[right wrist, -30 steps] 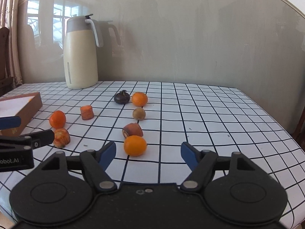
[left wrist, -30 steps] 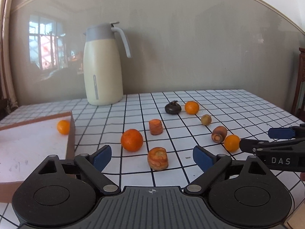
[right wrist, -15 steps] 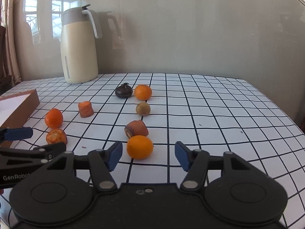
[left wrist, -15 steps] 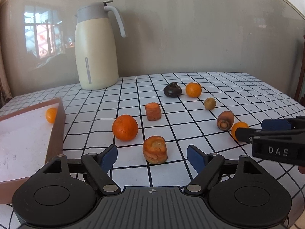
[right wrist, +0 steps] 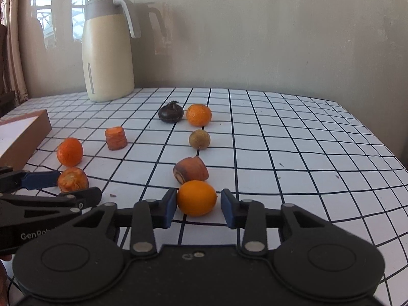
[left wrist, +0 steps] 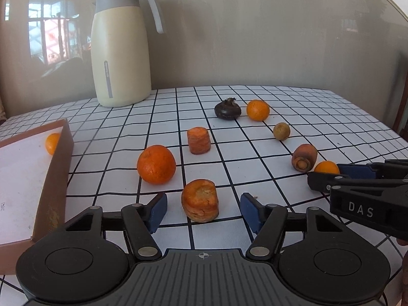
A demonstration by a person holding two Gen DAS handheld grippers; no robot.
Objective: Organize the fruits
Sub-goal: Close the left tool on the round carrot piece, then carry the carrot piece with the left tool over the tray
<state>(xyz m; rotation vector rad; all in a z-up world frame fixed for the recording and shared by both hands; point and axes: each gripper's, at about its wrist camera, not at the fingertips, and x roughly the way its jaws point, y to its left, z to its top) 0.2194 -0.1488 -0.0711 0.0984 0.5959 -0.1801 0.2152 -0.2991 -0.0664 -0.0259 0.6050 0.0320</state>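
My left gripper (left wrist: 203,210) is open with a carrot chunk (left wrist: 200,200) standing between its blue pads, apart from both. My right gripper (right wrist: 199,209) is open around a small orange (right wrist: 196,198), its pads close to the fruit on each side. On the checked table lie a large mandarin (left wrist: 156,164), a second carrot chunk (left wrist: 199,140), a carrot end (right wrist: 191,169), a brown round fruit (right wrist: 199,139), a dark water chestnut (right wrist: 170,112) and another orange (right wrist: 199,115). One small orange (left wrist: 52,143) lies in the brown tray (left wrist: 54,176).
A cream thermos jug (left wrist: 119,51) stands at the back left by the wall. The right gripper (left wrist: 357,188) shows at the right of the left wrist view; the left gripper (right wrist: 48,193) shows at the left of the right wrist view. The table edge (right wrist: 382,153) runs at the right.
Both grippers have moved forward and down. The carrot chunk now sits between the left pads, and the small orange between the right pads, which have narrowed around it.
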